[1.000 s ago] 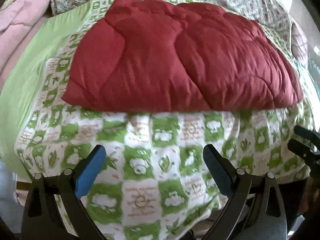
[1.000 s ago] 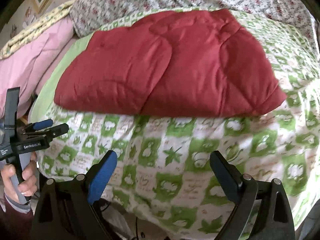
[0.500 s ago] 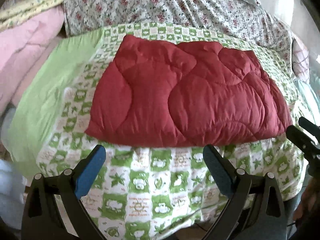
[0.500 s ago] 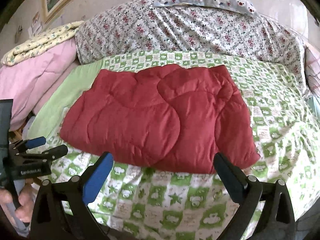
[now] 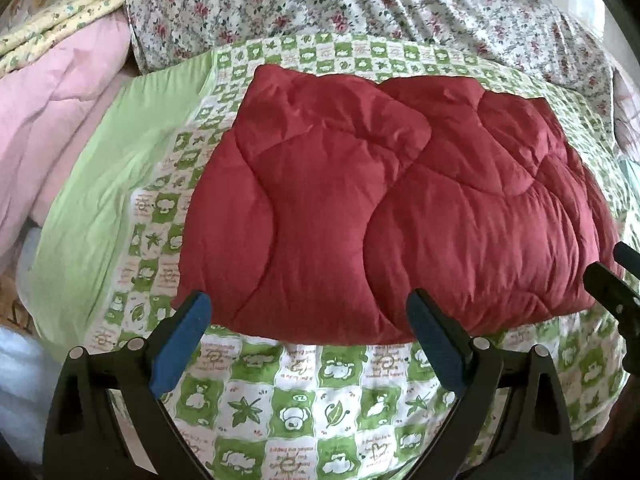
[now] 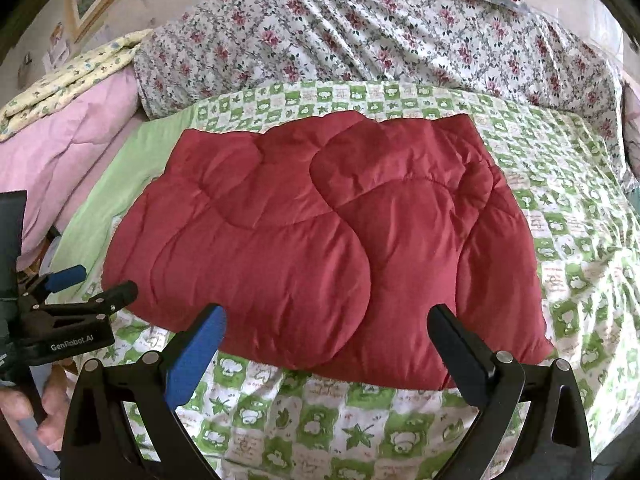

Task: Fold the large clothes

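A bed fills both views, spread with a green-and-white checked sheet (image 6: pixel 560 208) below a floral quilt (image 6: pixel 360 40). Your red padded garment (image 6: pixel 320 240) lies folded on the sheet, its long axis running left to right, just ahead of both sets of jaws. Your left gripper (image 5: pixel 308 344) and right gripper (image 6: pixel 326 348) both gape wide with nothing between them. Each faces its own end of the near edge, neither clearly nearer.

A home bedroom: bed with green-checked sheet (image 6: pixel 560 184), floral bedding (image 6: pixel 400 36).
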Tool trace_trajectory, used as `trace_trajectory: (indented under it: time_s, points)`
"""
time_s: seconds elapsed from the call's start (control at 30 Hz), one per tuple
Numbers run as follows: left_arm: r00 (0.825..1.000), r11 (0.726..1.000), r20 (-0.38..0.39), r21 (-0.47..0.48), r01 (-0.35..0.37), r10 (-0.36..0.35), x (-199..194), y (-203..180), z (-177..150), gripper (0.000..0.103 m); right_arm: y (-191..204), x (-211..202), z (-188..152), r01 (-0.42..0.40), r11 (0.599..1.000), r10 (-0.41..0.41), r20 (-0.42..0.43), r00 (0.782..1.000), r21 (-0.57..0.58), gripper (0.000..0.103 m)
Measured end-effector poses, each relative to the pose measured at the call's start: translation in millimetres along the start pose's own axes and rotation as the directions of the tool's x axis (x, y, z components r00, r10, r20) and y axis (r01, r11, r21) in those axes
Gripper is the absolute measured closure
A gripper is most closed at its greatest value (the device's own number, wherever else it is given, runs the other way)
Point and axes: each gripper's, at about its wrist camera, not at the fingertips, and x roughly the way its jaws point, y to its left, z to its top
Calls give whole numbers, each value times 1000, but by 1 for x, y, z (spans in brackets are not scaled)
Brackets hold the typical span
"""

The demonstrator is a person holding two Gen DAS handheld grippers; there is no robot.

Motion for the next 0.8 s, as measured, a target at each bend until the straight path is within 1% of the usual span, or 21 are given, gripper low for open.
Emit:
trace_trajectory:
  time_s: [0.1, 0.23, 0.4, 0.8]
  points:
    - [1000, 1000, -16, -8, -6, 6, 4, -1, 2, 4, 0, 5, 4, 4, 1000, -4, -15, 1000, 5, 2]
    - [998, 999, -38, -5, -43, 43, 10, -2, 3, 4, 0, 12, 7, 6, 1000, -5, -36, 999, 3, 2]
    - [998, 1000, -55, -13, -23, 23, 13, 1, 4, 4, 2, 18, 11, 15, 1000, -15, -52, 999, -3, 2]
    - [999, 1000, -47, -17, -2, 1, 8, 0, 10, 4, -1, 16, 21, 20, 1000, -20, -41, 999, 3, 2]
